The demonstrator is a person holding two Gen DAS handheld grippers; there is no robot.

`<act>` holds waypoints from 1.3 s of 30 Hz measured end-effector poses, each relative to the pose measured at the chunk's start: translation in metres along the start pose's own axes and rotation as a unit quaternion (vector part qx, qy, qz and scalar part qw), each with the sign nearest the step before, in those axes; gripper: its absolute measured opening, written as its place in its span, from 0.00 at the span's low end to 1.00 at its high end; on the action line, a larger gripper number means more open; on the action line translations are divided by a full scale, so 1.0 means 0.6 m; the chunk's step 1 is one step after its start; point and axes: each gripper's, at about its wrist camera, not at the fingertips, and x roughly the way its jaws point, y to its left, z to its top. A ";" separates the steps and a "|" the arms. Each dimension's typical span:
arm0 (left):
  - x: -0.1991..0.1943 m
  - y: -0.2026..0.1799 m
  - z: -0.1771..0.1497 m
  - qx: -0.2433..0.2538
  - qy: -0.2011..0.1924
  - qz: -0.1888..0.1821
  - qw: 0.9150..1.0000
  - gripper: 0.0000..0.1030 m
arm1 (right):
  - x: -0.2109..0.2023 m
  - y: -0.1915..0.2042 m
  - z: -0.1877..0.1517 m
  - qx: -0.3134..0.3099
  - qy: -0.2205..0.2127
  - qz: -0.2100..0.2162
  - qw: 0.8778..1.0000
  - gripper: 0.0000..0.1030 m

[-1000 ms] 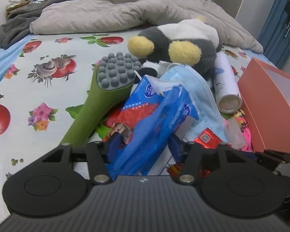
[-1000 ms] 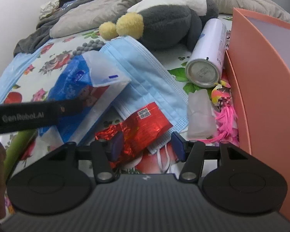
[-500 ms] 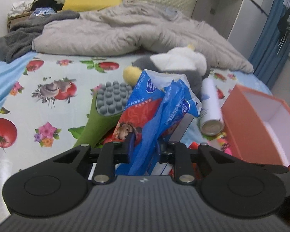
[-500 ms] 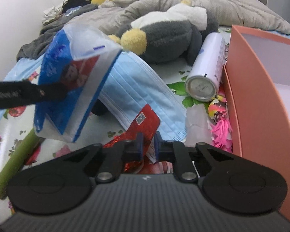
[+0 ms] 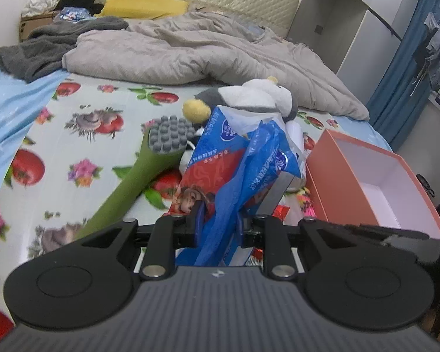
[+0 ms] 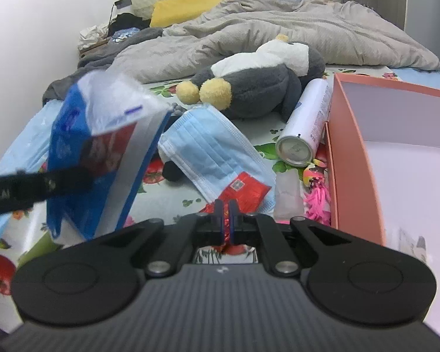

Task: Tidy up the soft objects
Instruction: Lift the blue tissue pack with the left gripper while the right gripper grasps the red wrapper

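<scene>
A second ago both tongs stood spread over the pile. Now the left tongs (image 5: 218, 220) pinch the blue tissue pack (image 5: 237, 164), lifted off the bed left of the orange box (image 6: 352, 146). The right tongs (image 6: 226, 220), pressed together, pinch the red foil packet (image 6: 243, 190) beside that box. Both seem ready for boxing.

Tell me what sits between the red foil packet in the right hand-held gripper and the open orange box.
Nothing tall: only a clear pouch and pink fringe lie low beside the orange box wall; the red foil packet can pass over them.
</scene>
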 end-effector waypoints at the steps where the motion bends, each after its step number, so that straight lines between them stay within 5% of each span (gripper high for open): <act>1: -0.007 0.000 -0.006 -0.001 0.002 0.000 1.000 0.24 | -0.007 0.000 -0.002 0.000 -0.001 0.001 1.000 0.06; 19: -0.042 0.054 -0.124 -0.060 0.064 0.045 0.995 0.24 | -0.039 -0.007 -0.038 0.021 0.010 0.021 0.999 0.08; 21: -0.037 0.060 -0.124 -0.066 0.062 0.050 0.995 0.24 | -0.030 -0.006 -0.034 0.016 0.010 0.022 1.000 0.13; 23: -0.031 0.067 -0.123 -0.069 0.064 0.051 0.994 0.24 | -0.013 -0.006 -0.029 0.013 0.017 0.013 1.000 0.47; 36: 0.006 0.101 -0.116 -0.090 0.073 0.063 0.991 0.24 | 0.107 0.006 -0.021 0.006 0.055 -0.010 0.998 0.47; 39: 0.012 0.104 -0.112 -0.092 0.072 0.064 0.991 0.24 | 0.122 0.016 -0.029 -0.010 0.061 -0.019 0.998 0.57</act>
